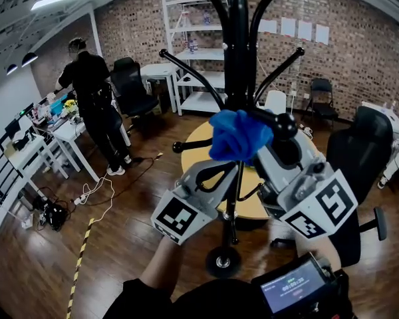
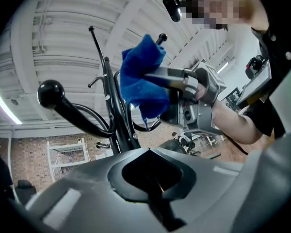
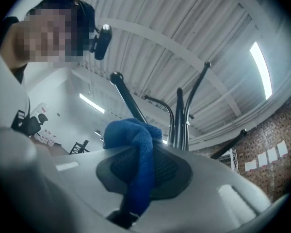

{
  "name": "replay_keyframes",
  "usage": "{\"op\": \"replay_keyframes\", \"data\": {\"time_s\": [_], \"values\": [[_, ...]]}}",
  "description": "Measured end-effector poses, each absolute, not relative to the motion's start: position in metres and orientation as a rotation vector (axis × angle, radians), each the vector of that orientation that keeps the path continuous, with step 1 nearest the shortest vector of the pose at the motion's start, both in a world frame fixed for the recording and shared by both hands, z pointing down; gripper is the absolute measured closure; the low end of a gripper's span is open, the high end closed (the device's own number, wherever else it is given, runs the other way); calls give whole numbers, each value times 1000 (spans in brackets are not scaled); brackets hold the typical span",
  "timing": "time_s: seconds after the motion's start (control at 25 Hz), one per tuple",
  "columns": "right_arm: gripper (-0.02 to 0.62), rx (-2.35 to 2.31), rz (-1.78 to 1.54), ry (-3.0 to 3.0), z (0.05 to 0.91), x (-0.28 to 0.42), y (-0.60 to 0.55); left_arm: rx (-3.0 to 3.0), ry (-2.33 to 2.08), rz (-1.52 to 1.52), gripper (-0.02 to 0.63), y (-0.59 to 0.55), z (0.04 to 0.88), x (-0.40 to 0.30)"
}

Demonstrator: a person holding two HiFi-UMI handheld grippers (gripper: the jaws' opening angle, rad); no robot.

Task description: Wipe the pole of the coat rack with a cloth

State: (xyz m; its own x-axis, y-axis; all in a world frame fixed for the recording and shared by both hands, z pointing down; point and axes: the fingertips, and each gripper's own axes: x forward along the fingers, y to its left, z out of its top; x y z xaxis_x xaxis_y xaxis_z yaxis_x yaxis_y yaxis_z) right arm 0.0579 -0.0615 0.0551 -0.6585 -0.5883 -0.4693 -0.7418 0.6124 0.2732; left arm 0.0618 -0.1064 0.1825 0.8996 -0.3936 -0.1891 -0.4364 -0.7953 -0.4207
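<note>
The left gripper (image 1: 216, 171) is pressed shut with nothing in it, the right gripper (image 1: 263, 135) beside it pinches the blue cloth (image 1: 238, 135), and the cloth sits right by the coat rack's black pole (image 1: 236, 58).

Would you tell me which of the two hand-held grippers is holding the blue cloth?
The right hand-held gripper: its jaws are clamped on the blue cloth. The left hand-held gripper has its jaws shut with nothing between them.

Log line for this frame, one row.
right gripper: shut on blue cloth | cloth: at coat rack pole | left gripper: shut, empty
</note>
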Motion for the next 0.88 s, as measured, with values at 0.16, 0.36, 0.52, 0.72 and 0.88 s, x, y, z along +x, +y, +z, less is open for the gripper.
{"op": "replay_keyframes", "data": {"time_s": [0.16, 0.36, 0.52, 0.72, 0.88], "values": [[545, -1161, 574, 2574, 86, 53, -99, -2623, 640, 107, 605, -114, 196, 56], [545, -1224, 543, 2611, 122, 46, -117, -2654, 689, 101, 605, -127, 218, 49], [543, -1227, 484, 2587, 148, 48, -132, -2692, 725, 145, 605, -144, 239, 39], [545, -1266, 360, 2703, 211, 38, -146, -2763, 781, -58, 605, -158, 292, 25], [543, -1340, 216, 2729, 251, 47, -136, -2836, 744, -124, 605, -150, 326, 38]]}}
